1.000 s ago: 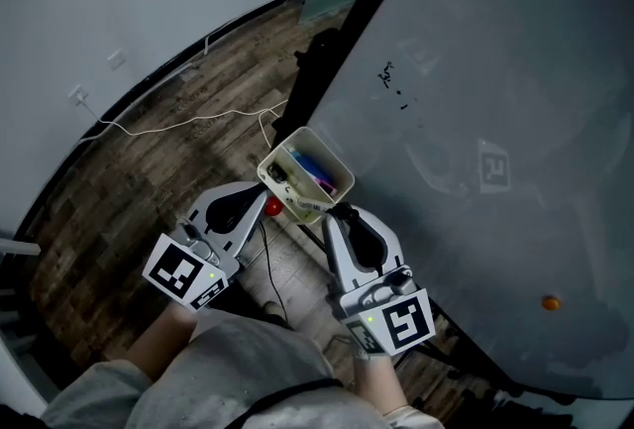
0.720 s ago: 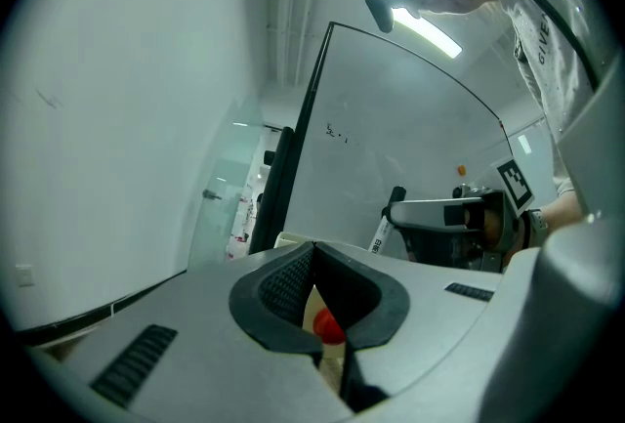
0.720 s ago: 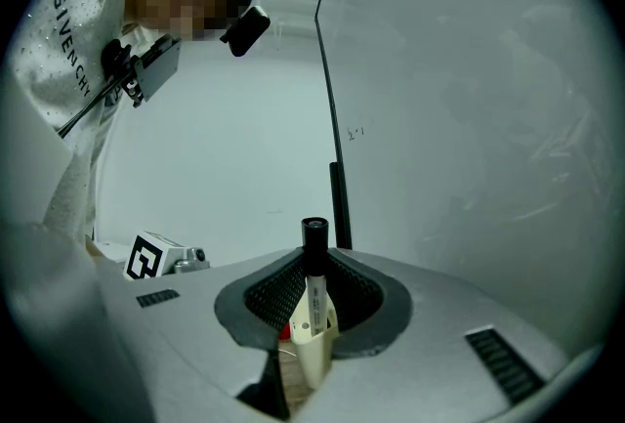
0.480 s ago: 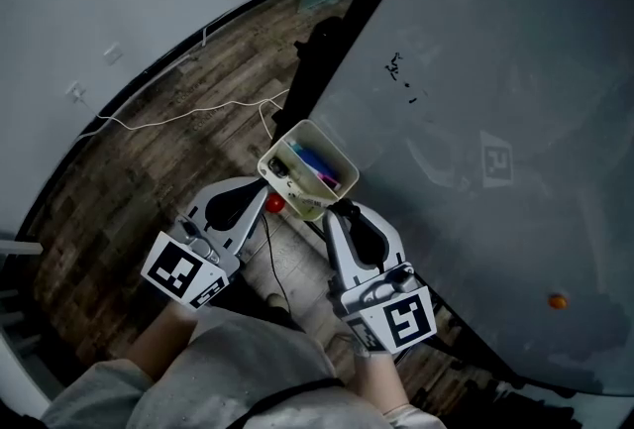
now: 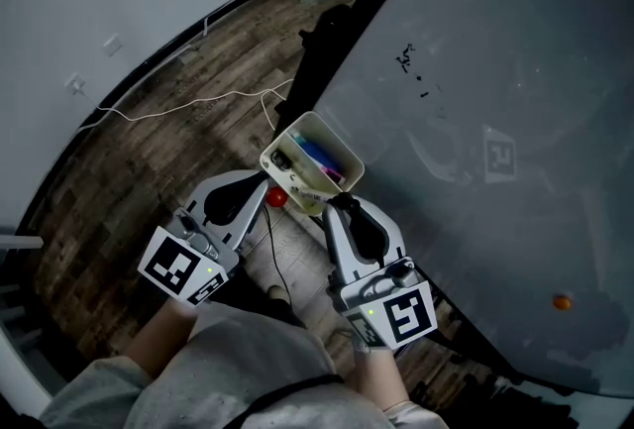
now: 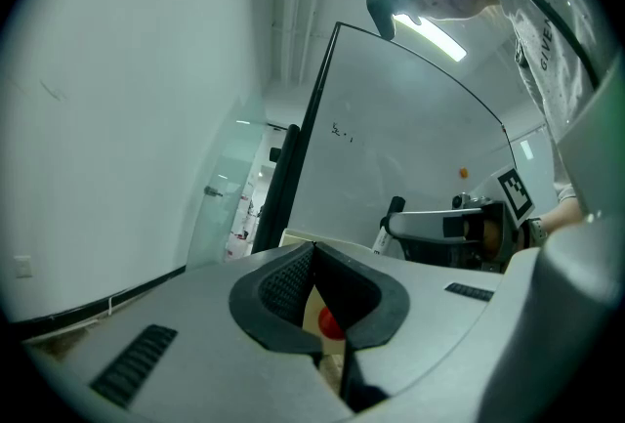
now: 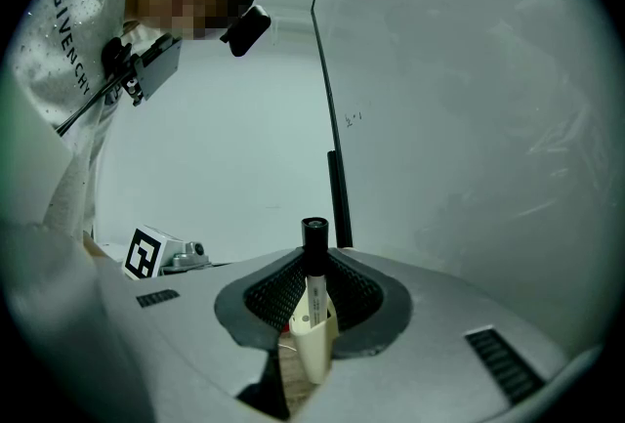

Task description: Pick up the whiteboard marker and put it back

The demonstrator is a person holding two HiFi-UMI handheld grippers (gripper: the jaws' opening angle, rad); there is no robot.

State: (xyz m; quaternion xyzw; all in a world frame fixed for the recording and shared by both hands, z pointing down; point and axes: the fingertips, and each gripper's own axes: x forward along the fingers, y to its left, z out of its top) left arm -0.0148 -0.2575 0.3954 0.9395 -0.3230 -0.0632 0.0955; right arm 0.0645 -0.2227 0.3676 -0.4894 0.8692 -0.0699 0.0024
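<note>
Here, the right gripper [image 7: 313, 260] has its fingers closed on the whiteboard marker [image 7: 311, 299]. In the right gripper view the marker stands upright between the ribbed black pads, its black cap [image 7: 313, 235] poking out past the fingertips and its white printed barrel pinched below. A cream corner of the container [image 5: 285, 137] shows in the gap just beneath the barrel.

The left gripper [image 6: 314, 250] has its fingers pressed together at the tips on the container's near wall. In its own view, a strip of cream wall and a small red round thing [image 6: 329, 320] show through the opening below the pads.

From the head view the container sits between the two grippers, the left one touching its near left corner and the right one at its near right corner. It is open-topped and holds other pens, blue and pink ones [image 5: 319, 158] among them. The red round thing lies just beside the container's near left side.

A grey whiteboard [image 5: 515, 51] fills the right of the scene, with small black scribbles [image 5: 414, 60] near its far left part and an orange dot [image 5: 562, 301] on its near right part. Dark wooden floor [image 5: 168, 160] lies to the left, crossed by a thin white cable [image 5: 188, 107].
</note>
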